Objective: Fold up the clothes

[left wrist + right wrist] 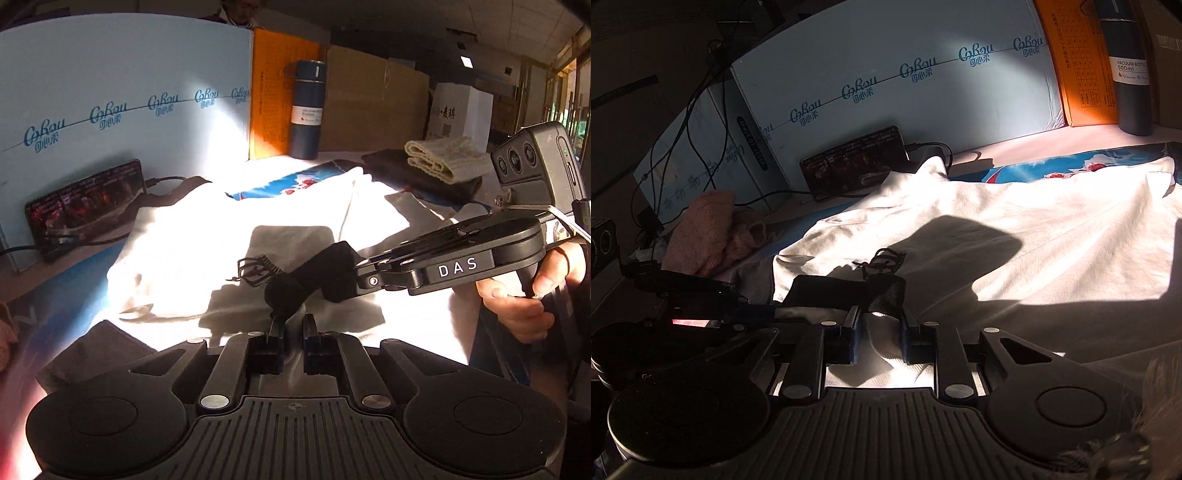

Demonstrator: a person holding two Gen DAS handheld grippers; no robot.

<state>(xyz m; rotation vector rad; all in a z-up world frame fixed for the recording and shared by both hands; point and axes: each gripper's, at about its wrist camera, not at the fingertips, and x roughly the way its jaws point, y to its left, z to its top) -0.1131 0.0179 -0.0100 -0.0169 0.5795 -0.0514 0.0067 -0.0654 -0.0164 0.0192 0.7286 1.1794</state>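
A white garment (207, 236) with a small black print (255, 271) lies spread over a blue patterned mat (295, 181), half in bright sun. At its near edge my left gripper (293, 326) is shut on a raised fold of the white cloth. My right gripper (284, 295) comes in from the right, held by a hand (524, 295), its black tips just beyond my left fingers. In the right wrist view the right gripper (881, 325) pinches a fold of the white garment (997, 229). The left gripper (827, 291) lies close on its left.
A light blue box (110, 92), an orange box (273, 92) and a dark vacuum bottle (306, 110) stand along the back. A dark-screened device (85, 206) with cables leans at left. A folded cream knit (443, 158) on dark cloth sits back right; a pink knit (709, 229) lies left.
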